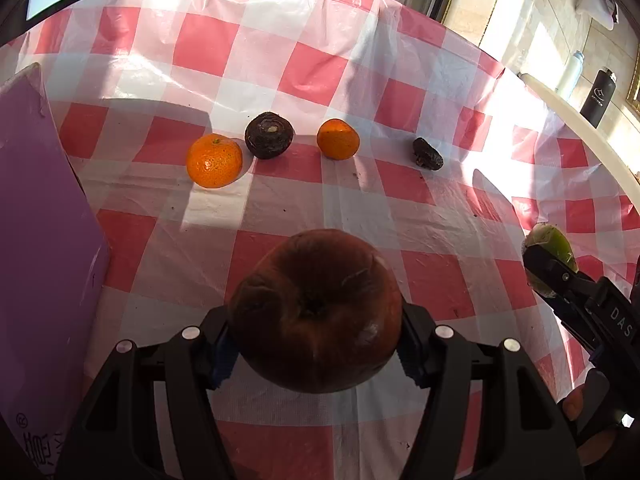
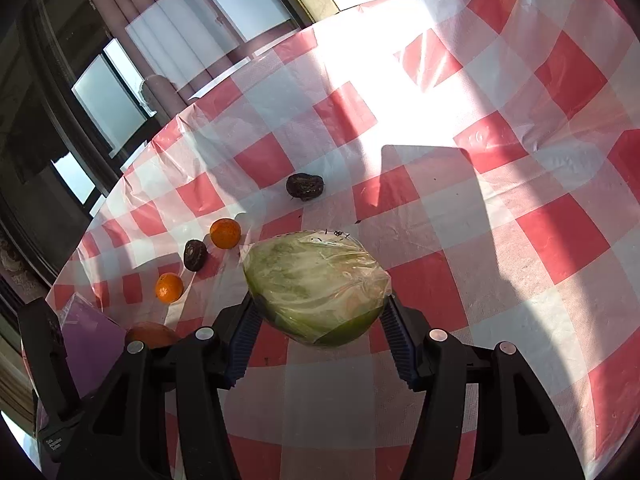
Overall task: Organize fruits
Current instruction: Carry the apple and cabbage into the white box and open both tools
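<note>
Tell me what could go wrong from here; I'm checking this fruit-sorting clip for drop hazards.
1. The green fruit is wrapped in loose plastic film; the right gripper pinches it only near its lower half, so it might slip out.
2. The left gripper grips the round brown fruit by its sides above the table; if dropped, it could roll toward the oranges.

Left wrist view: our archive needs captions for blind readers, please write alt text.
The left gripper holds a dark reddish-brown fruit above a red-and-white checked tablecloth. Beyond lie two oranges and two dark fruits; a purple box stands left.
</note>
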The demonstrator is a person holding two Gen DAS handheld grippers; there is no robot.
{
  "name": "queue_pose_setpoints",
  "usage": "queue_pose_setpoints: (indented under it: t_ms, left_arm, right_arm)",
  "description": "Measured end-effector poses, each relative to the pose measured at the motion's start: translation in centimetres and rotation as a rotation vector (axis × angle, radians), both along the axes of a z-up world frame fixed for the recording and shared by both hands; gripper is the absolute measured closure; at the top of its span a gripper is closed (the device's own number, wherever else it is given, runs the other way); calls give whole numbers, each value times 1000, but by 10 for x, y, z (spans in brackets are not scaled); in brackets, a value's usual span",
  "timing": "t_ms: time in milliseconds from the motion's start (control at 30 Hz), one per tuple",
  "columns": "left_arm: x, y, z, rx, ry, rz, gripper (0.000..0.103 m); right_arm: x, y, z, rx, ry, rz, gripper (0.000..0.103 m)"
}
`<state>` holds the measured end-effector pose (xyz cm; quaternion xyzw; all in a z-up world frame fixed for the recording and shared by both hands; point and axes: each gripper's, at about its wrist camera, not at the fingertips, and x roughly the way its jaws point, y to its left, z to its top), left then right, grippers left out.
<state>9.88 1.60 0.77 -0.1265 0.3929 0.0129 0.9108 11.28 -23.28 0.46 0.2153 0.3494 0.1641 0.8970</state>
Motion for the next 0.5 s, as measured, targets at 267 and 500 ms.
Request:
queue_pose_setpoints:
  t_ms: [267, 500]
  left_arm:
    - [-3, 6, 2, -32, -16, 17, 39]
    - [-63, 6, 5, -108, -28, 38, 39]
  right_arm:
    - [1, 0, 0, -10, 14, -5, 46]
    - [-28, 5, 8, 0, -16, -25, 46]
